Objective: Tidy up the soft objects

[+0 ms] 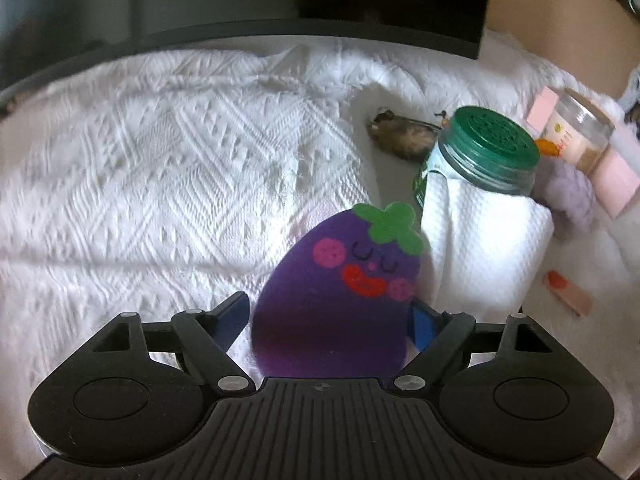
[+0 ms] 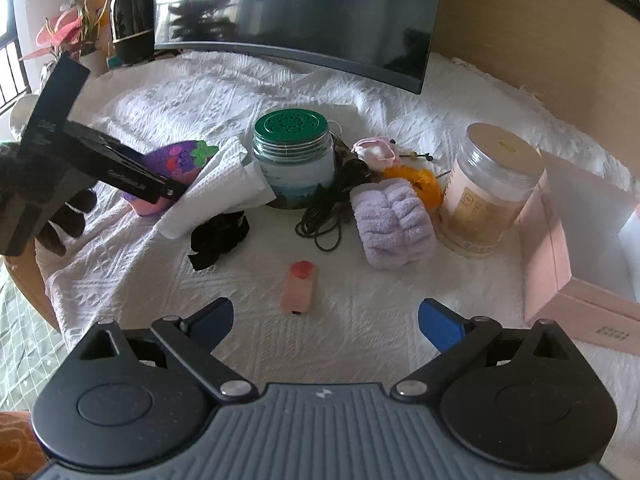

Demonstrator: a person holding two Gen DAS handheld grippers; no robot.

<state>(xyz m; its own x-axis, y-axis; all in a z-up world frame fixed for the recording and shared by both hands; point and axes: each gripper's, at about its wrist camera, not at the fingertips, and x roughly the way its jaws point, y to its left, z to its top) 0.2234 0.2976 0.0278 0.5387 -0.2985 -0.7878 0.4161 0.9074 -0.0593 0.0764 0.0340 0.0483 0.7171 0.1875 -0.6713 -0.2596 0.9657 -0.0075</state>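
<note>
Left gripper [image 1: 329, 312] jaws clamped on purple eggplant plush [image 1: 336, 292] — beside green-lidded jar [image 1: 486, 152], right gripper [image 2: 326, 318] jaws spread wide — above pink eraser-like block [image 2: 301, 286], lilac towel [image 2: 394, 232] near, white-quilted surface [image 2: 160, 120].

Purple eggplant plush [image 1: 332, 292] w/ green felt cap, pink cheeks, red smile: center-bottom of left wrist view, upright, tilted slightly right, base between the fingers. Lavender fluffy towel [image 2: 394, 228], folded/ribbed, lies center-right in right wrist view. Black fabric piece [image 2: 218, 240] crumpled left of center. Orange scrunchie [image 2: 420, 180] just behind towel, upper right of it.
</note>
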